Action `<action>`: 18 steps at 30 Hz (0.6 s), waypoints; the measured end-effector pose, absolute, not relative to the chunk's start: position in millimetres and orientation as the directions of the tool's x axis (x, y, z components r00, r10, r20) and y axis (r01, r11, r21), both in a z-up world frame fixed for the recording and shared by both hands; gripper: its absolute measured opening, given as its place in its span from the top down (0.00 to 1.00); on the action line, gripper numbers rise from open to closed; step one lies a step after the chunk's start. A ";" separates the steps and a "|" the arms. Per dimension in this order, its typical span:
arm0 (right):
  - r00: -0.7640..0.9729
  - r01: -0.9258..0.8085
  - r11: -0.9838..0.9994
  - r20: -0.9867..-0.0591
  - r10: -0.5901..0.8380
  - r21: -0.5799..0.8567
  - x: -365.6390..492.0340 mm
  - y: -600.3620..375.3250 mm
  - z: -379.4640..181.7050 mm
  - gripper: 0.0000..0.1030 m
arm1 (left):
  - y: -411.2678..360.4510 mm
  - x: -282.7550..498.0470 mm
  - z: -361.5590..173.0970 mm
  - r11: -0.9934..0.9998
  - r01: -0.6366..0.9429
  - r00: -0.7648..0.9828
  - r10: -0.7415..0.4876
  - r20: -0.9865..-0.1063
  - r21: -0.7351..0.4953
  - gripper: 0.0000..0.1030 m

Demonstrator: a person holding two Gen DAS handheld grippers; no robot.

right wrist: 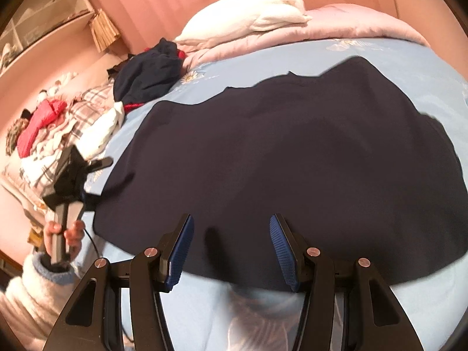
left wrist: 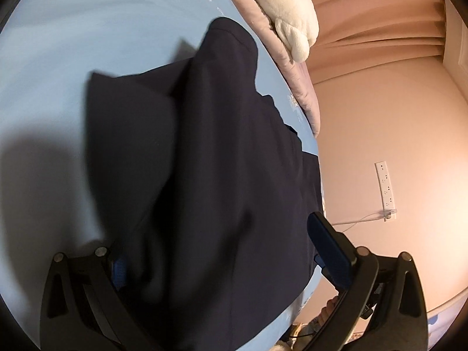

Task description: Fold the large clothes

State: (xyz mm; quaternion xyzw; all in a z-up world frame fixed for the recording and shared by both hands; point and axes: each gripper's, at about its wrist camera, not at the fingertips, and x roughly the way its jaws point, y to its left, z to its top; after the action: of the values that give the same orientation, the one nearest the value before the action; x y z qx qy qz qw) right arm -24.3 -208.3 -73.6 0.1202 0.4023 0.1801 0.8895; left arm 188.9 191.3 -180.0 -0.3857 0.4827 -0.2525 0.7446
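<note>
A large dark navy garment (right wrist: 292,161) lies spread on the light blue bed sheet (right wrist: 409,58). My right gripper (right wrist: 231,245) is open, its blue-padded fingers over the garment's near hem. My left gripper (left wrist: 216,257) is open at the garment's left edge; the navy cloth (left wrist: 204,161) lies between its wide-spread fingers and covers most of the left pad. The left gripper also shows in the right wrist view (right wrist: 93,178), held in a hand at the bed's left side.
A pile of mixed clothes (right wrist: 58,128) lies at the left. A dark bundle (right wrist: 149,70) sits beyond it. A white pillow (right wrist: 248,17) and pink quilt (right wrist: 351,26) lie at the head of the bed. A wall with a socket strip (left wrist: 386,184) is on the right.
</note>
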 end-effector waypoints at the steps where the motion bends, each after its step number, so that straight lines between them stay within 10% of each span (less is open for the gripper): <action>1: 0.614 -0.237 0.906 -0.668 0.420 0.351 -19.8 -204.9 -71.1 0.47 | 189.8 191.7 -180.6 0.582 0.004 0.402 -0.745 -0.531 -0.813 0.01; 4: 0.624 -0.265 0.906 -0.658 0.423 0.331 5.6 -193.1 -63.0 0.47 | 182.9 189.3 -179.5 0.625 0.025 0.418 -0.715 -0.560 -0.780 0.06; 10: 0.627 -0.268 0.908 -0.658 0.418 0.322 73.2 -168.5 -58.8 0.64 | 182.9 182.4 -183.5 0.761 0.034 0.417 -0.599 -0.683 -0.647 0.55; 18: 0.518 -0.165 0.959 -0.807 0.284 0.231 159.5 -139.9 -94.0 0.84 | 194.3 181.4 -194.2 0.763 0.055 0.408 -0.606 -0.683 -0.644 0.58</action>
State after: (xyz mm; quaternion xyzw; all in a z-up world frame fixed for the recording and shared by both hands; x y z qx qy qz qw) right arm 159.5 -139.9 -94.0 0.0628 0.4736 0.1289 0.8690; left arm 181.4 194.3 -194.2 -0.2740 0.5024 -0.2086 0.7931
